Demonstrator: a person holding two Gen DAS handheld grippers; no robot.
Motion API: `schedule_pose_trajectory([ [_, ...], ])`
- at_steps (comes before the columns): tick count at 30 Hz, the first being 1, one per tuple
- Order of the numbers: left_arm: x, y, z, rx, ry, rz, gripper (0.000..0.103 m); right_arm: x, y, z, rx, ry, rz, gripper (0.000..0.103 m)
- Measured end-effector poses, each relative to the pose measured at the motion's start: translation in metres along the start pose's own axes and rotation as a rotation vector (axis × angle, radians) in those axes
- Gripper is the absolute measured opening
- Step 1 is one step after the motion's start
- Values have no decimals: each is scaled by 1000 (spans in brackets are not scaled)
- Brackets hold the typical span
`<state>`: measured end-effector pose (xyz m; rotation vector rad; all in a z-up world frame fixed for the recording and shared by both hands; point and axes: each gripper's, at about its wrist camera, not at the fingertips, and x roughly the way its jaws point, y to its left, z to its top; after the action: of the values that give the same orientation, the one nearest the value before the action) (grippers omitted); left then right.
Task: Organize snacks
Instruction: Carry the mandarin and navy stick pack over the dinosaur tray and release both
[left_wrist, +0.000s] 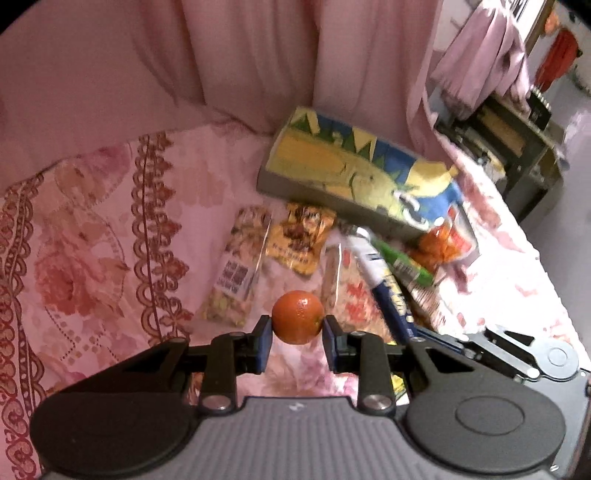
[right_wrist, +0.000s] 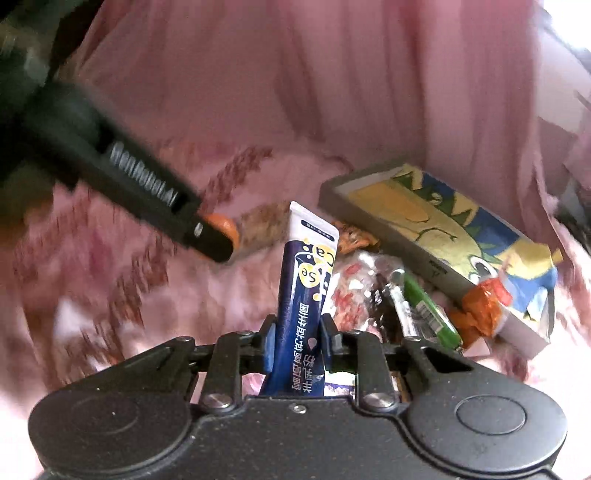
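A small orange (left_wrist: 297, 315) is pinched between the blue pads of my left gripper (left_wrist: 297, 329), held above the floral sheet. My right gripper (right_wrist: 299, 326) is shut on a long blue-and-white stick packet (right_wrist: 306, 266), which stands up between its fingers. The same packet (left_wrist: 380, 280) slants up from the lower right in the left wrist view. In the right wrist view the left gripper's finger (right_wrist: 207, 236) reaches in from the upper left with the orange (right_wrist: 226, 226) at its tip. Loose snack packets (left_wrist: 299, 236) lie beside a flat cartoon-printed box (left_wrist: 354, 173).
The pink floral sheet (left_wrist: 92, 258) covers the surface, with a pink curtain (left_wrist: 240, 66) behind it. A nut packet (left_wrist: 240, 266), a green stick (left_wrist: 406, 264) and an orange packet (left_wrist: 439, 243) lie by the box. The surface ends at the right, where a dark stand (left_wrist: 517, 147) stands beyond it.
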<state>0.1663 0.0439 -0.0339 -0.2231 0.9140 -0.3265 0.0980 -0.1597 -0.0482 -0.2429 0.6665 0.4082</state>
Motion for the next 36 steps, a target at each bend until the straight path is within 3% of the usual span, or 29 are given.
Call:
schedule_pose_trajectory([
  [8, -13, -5, 16, -11, -131, -29, 32, -33, -51, 18, 252, -130, 47, 25],
  [12, -7, -20, 36, 22, -164, -34, 32, -41, -79, 31, 259, -162, 14, 25],
  [15, 6, -37, 55, 56, -185, -36, 32, -43, -104, 39, 201, -176, -60, 26],
  [18, 30, -58, 76, 77, -190, -52, 32, -35, -132, 44, 174, -209, -177, 26],
  [23, 82, -96, 110, 101, -191, -71, 32, -8, -181, 47, 257, -245, -279, 26],
  [29, 146, -132, 137, 104, -156, -89, 32, 35, -212, 47, 291, -232, -324, 26],
  [36, 205, -134, 144, 99, -68, -11, 32, 86, -232, 43, 297, -192, -303, 26],
])
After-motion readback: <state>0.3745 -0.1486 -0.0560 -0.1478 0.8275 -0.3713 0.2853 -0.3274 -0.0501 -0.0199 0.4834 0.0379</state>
